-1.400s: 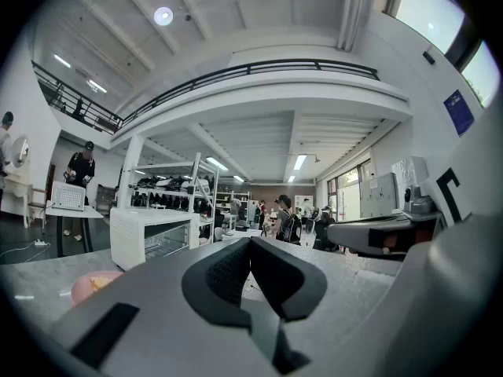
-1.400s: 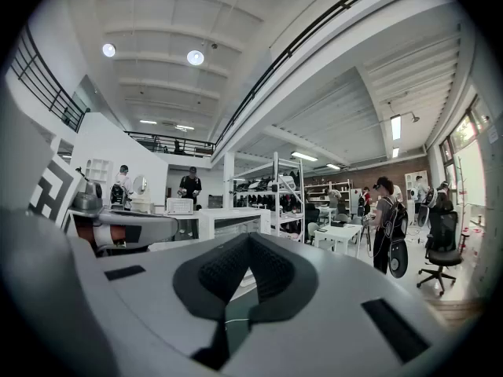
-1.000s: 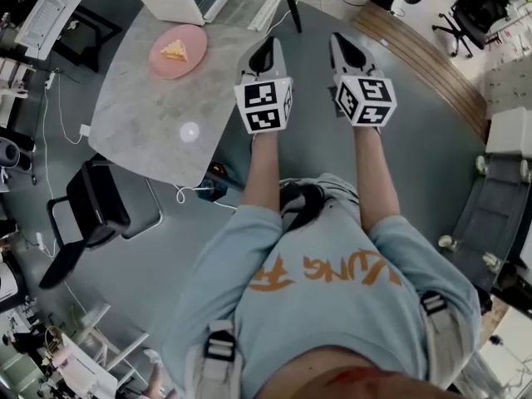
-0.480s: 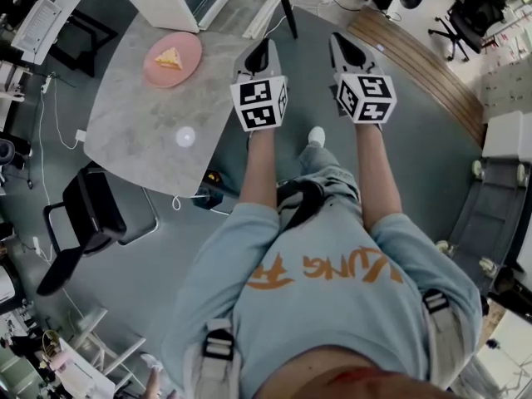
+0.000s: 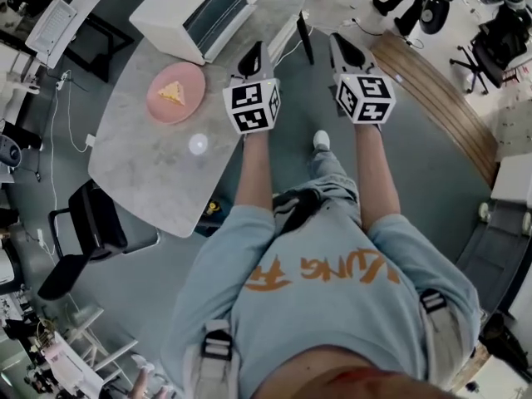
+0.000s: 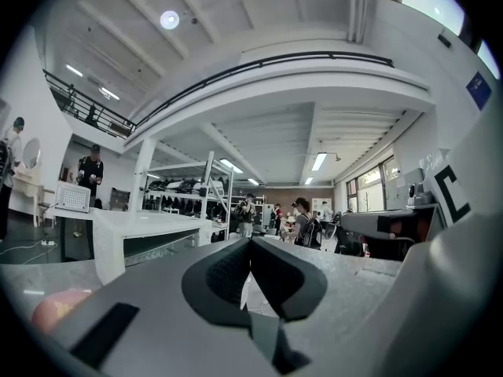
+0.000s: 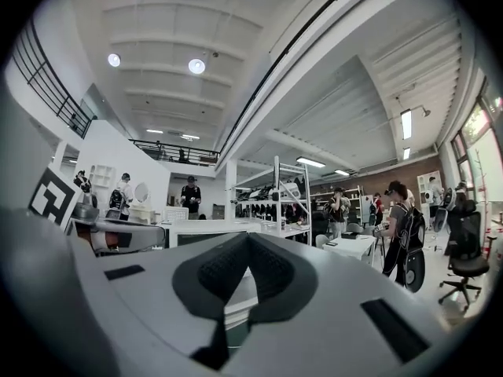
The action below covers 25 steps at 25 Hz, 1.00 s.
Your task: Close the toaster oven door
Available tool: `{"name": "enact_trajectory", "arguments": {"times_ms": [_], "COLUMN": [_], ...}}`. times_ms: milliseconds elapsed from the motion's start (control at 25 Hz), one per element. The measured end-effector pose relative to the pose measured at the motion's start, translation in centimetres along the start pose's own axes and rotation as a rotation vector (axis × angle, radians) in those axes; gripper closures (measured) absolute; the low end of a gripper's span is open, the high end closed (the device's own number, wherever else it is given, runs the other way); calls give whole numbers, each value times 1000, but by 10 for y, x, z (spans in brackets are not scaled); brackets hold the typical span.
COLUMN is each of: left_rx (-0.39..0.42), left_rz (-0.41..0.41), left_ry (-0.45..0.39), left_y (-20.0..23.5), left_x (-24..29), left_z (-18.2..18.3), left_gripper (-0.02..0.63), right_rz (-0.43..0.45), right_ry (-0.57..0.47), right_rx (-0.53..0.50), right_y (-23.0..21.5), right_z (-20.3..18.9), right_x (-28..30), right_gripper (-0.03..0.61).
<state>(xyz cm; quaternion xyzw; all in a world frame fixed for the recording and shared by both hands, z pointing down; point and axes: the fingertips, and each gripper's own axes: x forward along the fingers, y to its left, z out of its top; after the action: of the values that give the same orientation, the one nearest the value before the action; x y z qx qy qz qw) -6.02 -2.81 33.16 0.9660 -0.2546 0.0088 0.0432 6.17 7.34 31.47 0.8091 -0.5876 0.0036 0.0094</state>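
Two grippers are held side by side at the ends of the person's bare forearms, above the grey floor. In its own view the left gripper has its dark ribbed pads pressed together with nothing between them. The right gripper is the same, jaws closed and empty.

From the head view the left gripper sits over the right edge of the grey table. The right gripper is just beside it, over the floor. On the table to the left of the left gripper lies a pink plate carrying a yellow wedge of food. This plate shows as a blurred pink patch low in the left gripper view.

The white toaster oven stands at the table's far end, ahead and to the left of the left gripper, well apart from both sets of jaws. Its dark glass front is turned toward the grippers.

The picture's top edge cuts off the oven's far side. From this steep angle I cannot tell whether its door is fully shut. In the left gripper view the toaster oven appears left of the jaws, its lower part hidden by the gripper's grey body. People and shelving beyond it are too small to make out.
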Motion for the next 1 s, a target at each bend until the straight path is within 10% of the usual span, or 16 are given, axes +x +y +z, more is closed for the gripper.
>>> {"name": "enact_trajectory", "arguments": {"times_ms": [520, 1000], "left_rx": [-68, -77], "left_rz": [241, 485], "left_ry": [132, 223], "left_y": [54, 128], "left_x": [201, 189], "left_z": [-42, -63], "left_gripper": [612, 612], "right_rz": [197, 466], "right_ry": [142, 222], "right_rx": [52, 91], "right_y": [-121, -52], "right_z": [-43, -75], "right_x": [227, 320], "right_gripper": [581, 581]}}
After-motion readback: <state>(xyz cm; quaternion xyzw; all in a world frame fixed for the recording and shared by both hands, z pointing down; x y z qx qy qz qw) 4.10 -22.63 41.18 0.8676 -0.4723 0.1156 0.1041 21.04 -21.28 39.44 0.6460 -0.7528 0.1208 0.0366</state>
